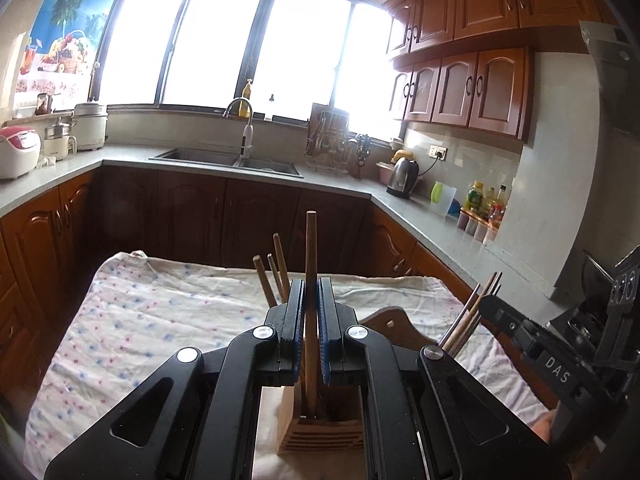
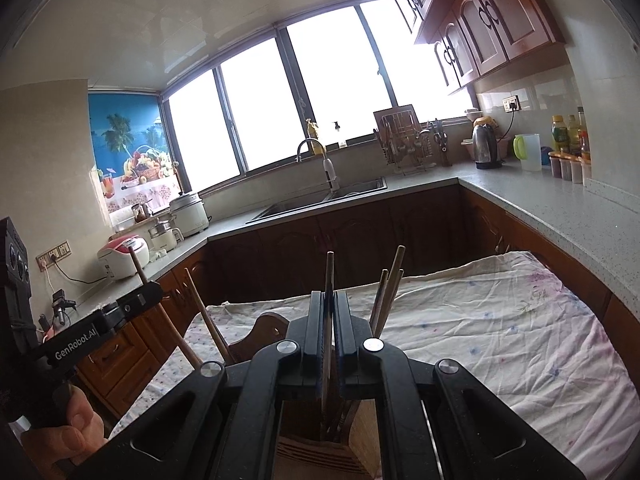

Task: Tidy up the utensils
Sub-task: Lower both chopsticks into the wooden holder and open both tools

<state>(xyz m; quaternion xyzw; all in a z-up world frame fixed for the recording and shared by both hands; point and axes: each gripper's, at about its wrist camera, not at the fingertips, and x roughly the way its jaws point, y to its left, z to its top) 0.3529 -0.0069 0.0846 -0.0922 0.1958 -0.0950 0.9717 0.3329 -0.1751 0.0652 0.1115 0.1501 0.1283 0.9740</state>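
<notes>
Left gripper [image 1: 311,312] pinches a round wooden chopstick [image 1: 311,264], upright, lower end inside a slatted wooden holder [image 1: 320,434]. Right gripper [image 2: 329,320] is clamped on a thin dark chopstick [image 2: 329,276] over the same holder [image 2: 320,448]. More sticks [image 2: 386,296] lean in the holder. Beneath the holder, wrinkled floral cloth [image 1: 140,320].

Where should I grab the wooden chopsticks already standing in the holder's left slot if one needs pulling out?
Take the bare upper shaft of one of the wooden chopsticks, coming from above, jaws closing across it. They lean upright with tips buried in the wooden holder, so only the tops are free. The left gripper is shut on another chopstick.
</notes>
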